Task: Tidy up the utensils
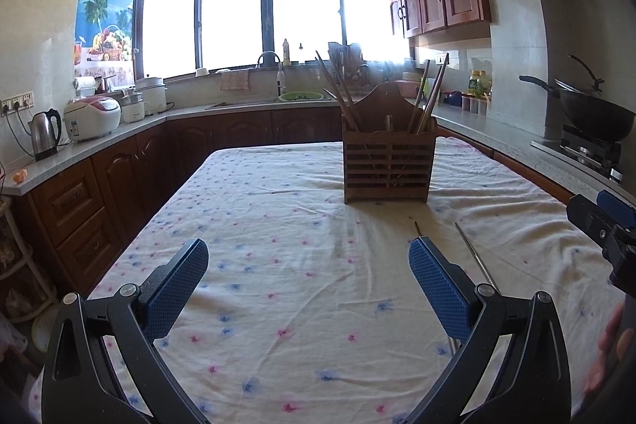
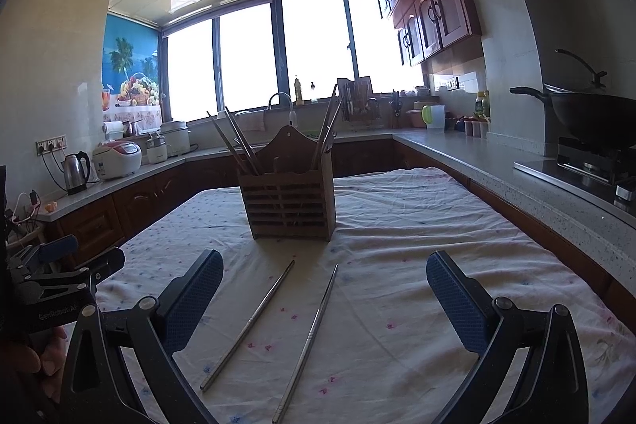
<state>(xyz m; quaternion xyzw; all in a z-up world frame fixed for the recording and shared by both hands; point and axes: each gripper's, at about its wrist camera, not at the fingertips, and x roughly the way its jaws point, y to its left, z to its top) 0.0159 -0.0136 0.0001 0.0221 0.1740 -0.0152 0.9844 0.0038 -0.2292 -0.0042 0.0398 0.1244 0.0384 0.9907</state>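
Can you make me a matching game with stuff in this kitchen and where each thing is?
Things:
1. metal chopsticks
2. wooden holder
3. kettle
4. black wok

Places:
A. on the stove
B. lying flat on the tablecloth
C. on the counter by the rice cooker
D. standing upright on the table with wooden chopsticks in it

Pairs: 1-B, 2-D, 3-C, 4-A
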